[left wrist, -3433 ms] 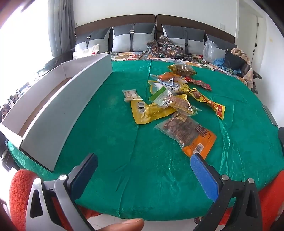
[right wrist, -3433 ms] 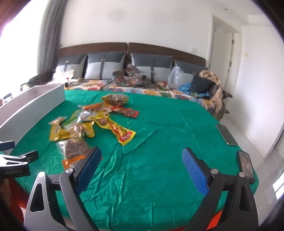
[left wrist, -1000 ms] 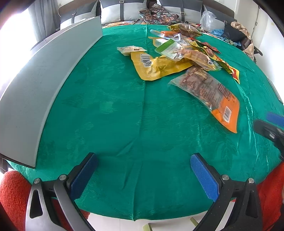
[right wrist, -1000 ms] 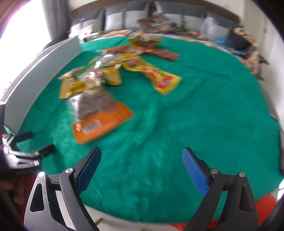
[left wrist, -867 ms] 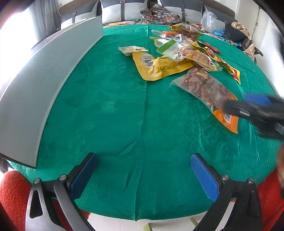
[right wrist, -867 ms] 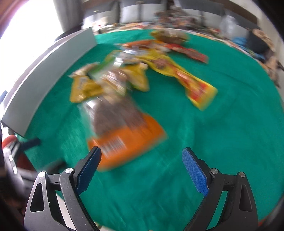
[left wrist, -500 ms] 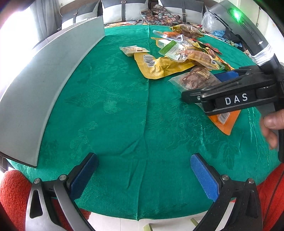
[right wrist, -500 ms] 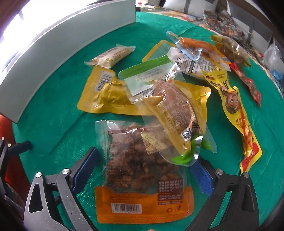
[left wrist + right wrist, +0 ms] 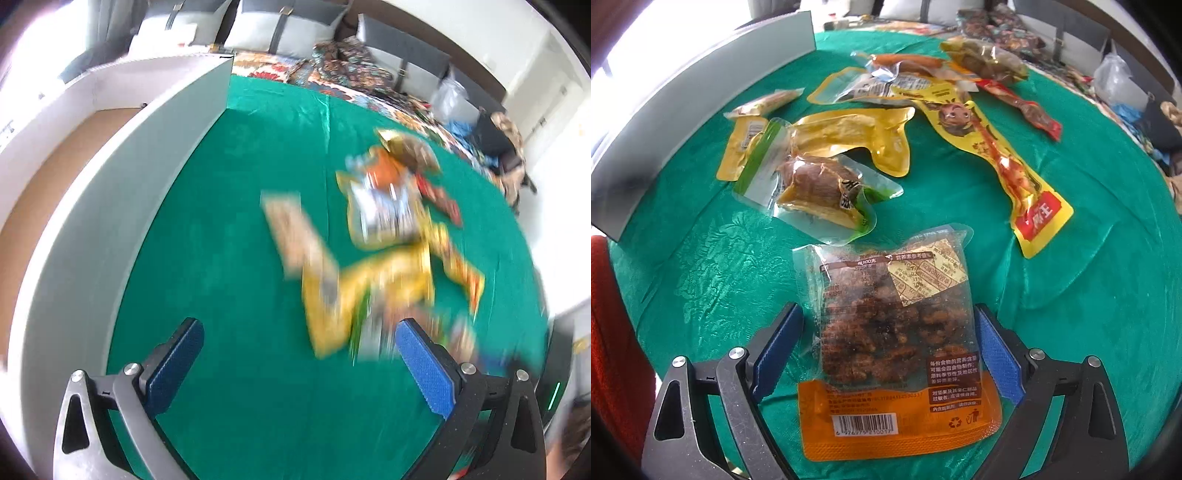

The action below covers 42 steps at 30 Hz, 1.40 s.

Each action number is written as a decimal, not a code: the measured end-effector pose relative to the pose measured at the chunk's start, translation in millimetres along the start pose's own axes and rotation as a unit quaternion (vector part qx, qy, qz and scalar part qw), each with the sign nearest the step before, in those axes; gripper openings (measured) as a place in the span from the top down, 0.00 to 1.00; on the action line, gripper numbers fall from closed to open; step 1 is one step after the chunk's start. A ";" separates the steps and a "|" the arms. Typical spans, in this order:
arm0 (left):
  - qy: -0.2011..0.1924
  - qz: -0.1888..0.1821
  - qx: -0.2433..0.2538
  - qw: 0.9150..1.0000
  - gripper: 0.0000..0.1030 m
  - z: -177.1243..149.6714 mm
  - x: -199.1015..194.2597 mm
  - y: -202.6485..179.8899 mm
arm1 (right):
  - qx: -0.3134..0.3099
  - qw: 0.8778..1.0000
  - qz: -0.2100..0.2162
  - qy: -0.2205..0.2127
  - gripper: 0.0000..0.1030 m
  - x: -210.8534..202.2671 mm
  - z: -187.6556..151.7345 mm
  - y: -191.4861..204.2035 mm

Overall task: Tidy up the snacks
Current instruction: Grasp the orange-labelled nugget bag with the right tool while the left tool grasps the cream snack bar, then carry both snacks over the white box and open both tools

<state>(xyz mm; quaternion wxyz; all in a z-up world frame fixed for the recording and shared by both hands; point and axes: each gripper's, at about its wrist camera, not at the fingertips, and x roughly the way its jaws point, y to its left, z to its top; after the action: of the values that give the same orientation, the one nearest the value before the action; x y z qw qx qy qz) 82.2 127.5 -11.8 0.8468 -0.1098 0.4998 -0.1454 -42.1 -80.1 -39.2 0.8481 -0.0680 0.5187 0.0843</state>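
At lower centre of the frame, the right gripper (image 9: pixel 888 345), jaws narrowing yet open, straddled a glossy nut pouch (image 9: pixel 895 341), long axis vertical, orange barcode end nearest; the left gripper (image 9: pixel 299 363) gaped empty.

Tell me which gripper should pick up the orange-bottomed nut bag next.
Right. The right gripper already straddles the nut bag, a pad on each side, and its jaws have just been closing. The left gripper is open over bare green cloth.
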 end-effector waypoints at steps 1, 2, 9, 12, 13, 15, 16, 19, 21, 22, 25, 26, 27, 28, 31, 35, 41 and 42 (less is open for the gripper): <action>0.012 0.000 -0.006 1.000 0.02 13.0 7.6 -1.4 | 0.005 1.000 -0.001 -0.002 0.08 -0.5 -0.6 -0.7; 0.029 0.004 -0.010 1.000 0.09 25.5 18.5 -3.2 | 0.008 1.000 -0.003 -0.004 0.07 -0.2 -0.2 -1.2; 0.116 0.086 0.049 0.988 0.69 45.6 90.9 -28.9 | 0.016 1.000 -0.002 0.009 0.07 2.7 14.2 1.9; 0.089 0.064 0.029 0.994 0.70 46.4 80.4 -15.6 | 0.039 0.998 0.032 0.032 0.07 -1.9 20.1 -12.4; 0.079 0.058 0.024 0.995 0.70 45.1 72.6 -8.6 | 0.055 0.997 0.046 0.032 0.08 -6.4 21.1 -20.1; 0.063 0.051 0.020 0.997 0.70 42.2 57.8 3.4 | 0.065 0.995 0.064 0.034 0.08 -12.6 23.8 -27.8; 0.052 0.046 0.015 0.997 0.70 39.6 46.4 10.8 | 0.057 0.995 0.069 0.039 0.08 -12.9 26.0 -26.5; 0.027 0.023 0.002 0.999 0.70 36.5 15.4 18.1 | 0.006 0.996 0.054 0.077 0.07 3.2 30.6 -4.2; 0.011 0.006 0.004 1.000 0.70 34.0 -7.0 21.2 | -0.051 0.995 0.014 0.086 0.05 14.6 28.8 16.9; 0.002 -0.005 0.007 1.000 0.70 29.4 -20.6 22.4 | -0.051 0.996 0.016 0.072 0.05 14.1 28.9 17.4; -0.021 -0.034 0.008 0.999 0.70 22.3 -55.5 28.5 | -0.001 0.998 0.002 0.065 0.16 12.5 30.2 1.5; -0.027 -0.043 0.007 0.999 0.70 19.1 -69.8 34.4 | 0.011 0.998 -0.001 0.061 0.34 8.4 31.5 -3.8; -0.033 -0.049 0.005 0.998 0.70 20.7 -80.8 39.1 | 0.033 0.998 0.006 0.061 0.36 3.0 31.4 -12.2; -0.042 -0.056 0.003 0.998 0.70 18.7 -94.1 46.4 | 0.063 0.996 0.025 0.064 0.36 -1.2 29.1 -24.1; -0.062 -0.074 -0.010 0.995 0.70 19.2 -122.7 66.7 | 0.139 0.986 0.071 0.060 0.37 -11.7 16.8 -55.7; -0.082 -0.067 -0.032 0.994 0.70 22.8 -155.0 109.0 | 0.247 0.957 0.151 0.017 0.37 -38.7 5.7 -90.3; -0.087 0.054 -0.069 0.992 0.70 24.4 -163.2 188.3 | 0.230 0.942 0.242 -0.033 0.36 -82.7 76.3 -38.8; -0.086 0.077 -0.081 0.990 0.70 22.6 -162.1 204.4 | 0.215 0.940 0.261 -0.038 0.36 -85.3 92.3 -23.7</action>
<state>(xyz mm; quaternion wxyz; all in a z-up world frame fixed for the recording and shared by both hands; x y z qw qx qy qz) 55.7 376.9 63.2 0.8836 -0.1517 0.4421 -0.0286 4.9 -90.7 79.3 0.8100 0.2567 0.4911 0.1918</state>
